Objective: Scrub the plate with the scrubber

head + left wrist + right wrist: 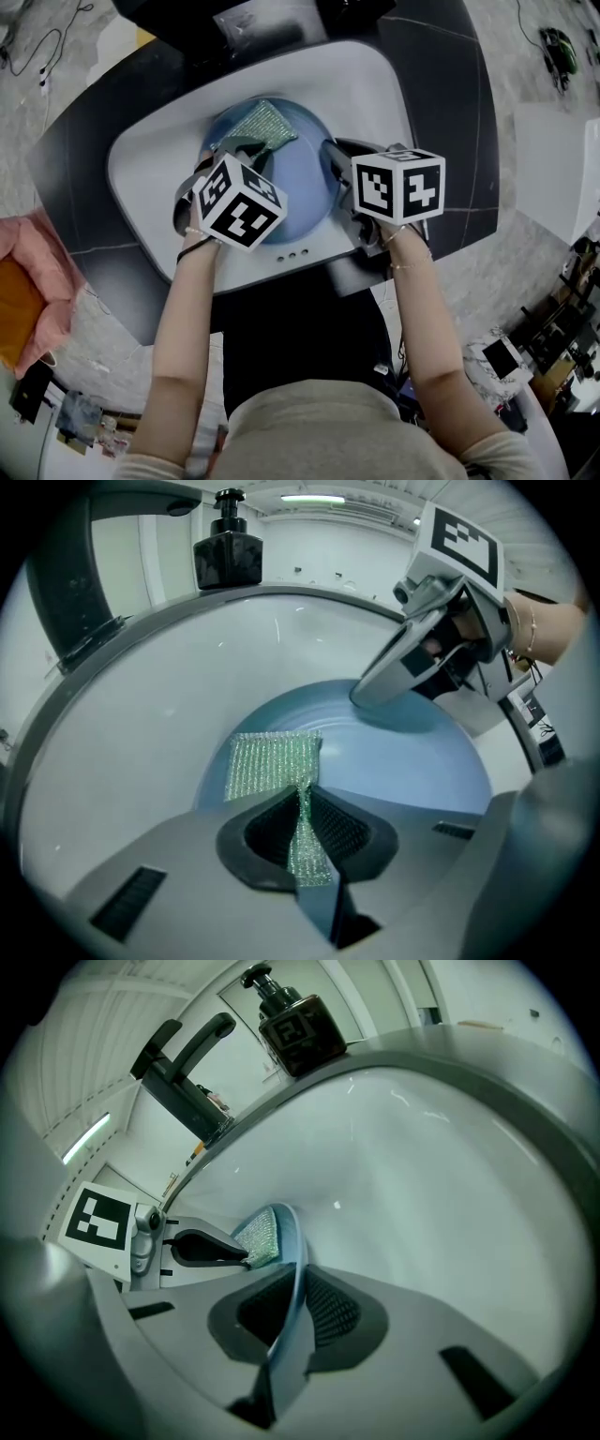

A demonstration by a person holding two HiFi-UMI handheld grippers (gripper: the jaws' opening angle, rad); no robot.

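A blue plate stands tilted inside the white sink. My right gripper is shut on the plate's right rim; in the right gripper view the thin blue edge runs between the pads of the right gripper. A green mesh scrubber lies flat against the plate's upper left face. My left gripper is shut on the scrubber's near edge, over the plate. The right gripper shows at the plate's far rim. From the right, the left gripper holds the scrubber.
A dark faucet and a black soap bottle stand on the sink's far rim; the bottle also shows in the left gripper view. A dark counter surrounds the basin. The person's arms reach in from below.
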